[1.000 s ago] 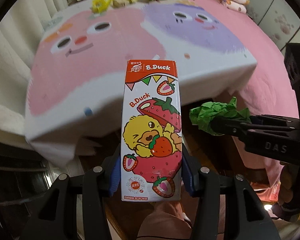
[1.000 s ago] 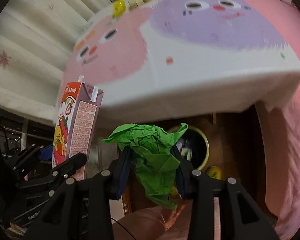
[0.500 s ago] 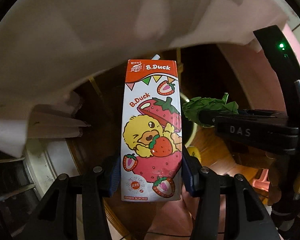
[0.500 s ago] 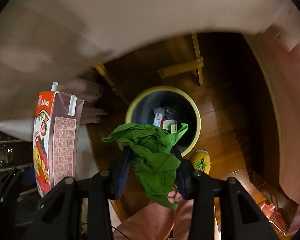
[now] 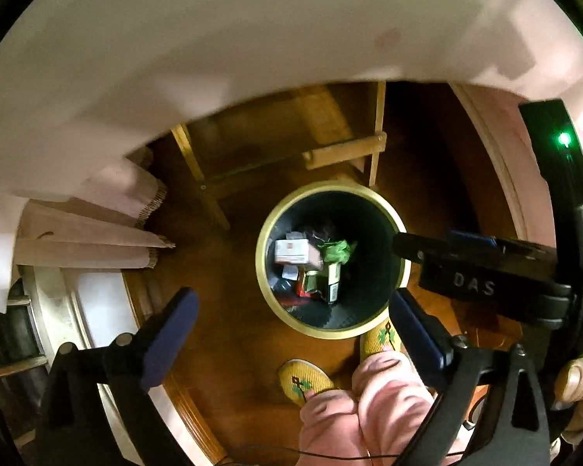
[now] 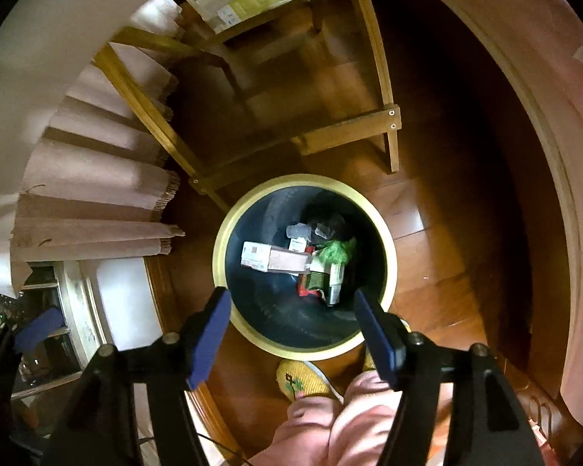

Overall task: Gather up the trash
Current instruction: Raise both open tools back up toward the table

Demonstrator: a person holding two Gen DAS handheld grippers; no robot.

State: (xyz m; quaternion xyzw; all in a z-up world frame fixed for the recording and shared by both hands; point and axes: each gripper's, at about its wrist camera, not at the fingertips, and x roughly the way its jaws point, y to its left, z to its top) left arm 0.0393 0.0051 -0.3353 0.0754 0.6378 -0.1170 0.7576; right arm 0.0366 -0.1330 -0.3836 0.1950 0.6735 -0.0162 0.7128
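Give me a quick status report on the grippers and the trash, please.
Left gripper and right gripper open, jaws just opened, nothing between them. Carton and green paper in the bin. Nothing in the way.

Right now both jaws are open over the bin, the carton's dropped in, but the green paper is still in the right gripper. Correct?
Not quite. The right gripper is empty: its jaws have just been opening, with nothing between them. The right wrist view shows the green paper already inside the bin, beside the carton. The left gripper is open too.
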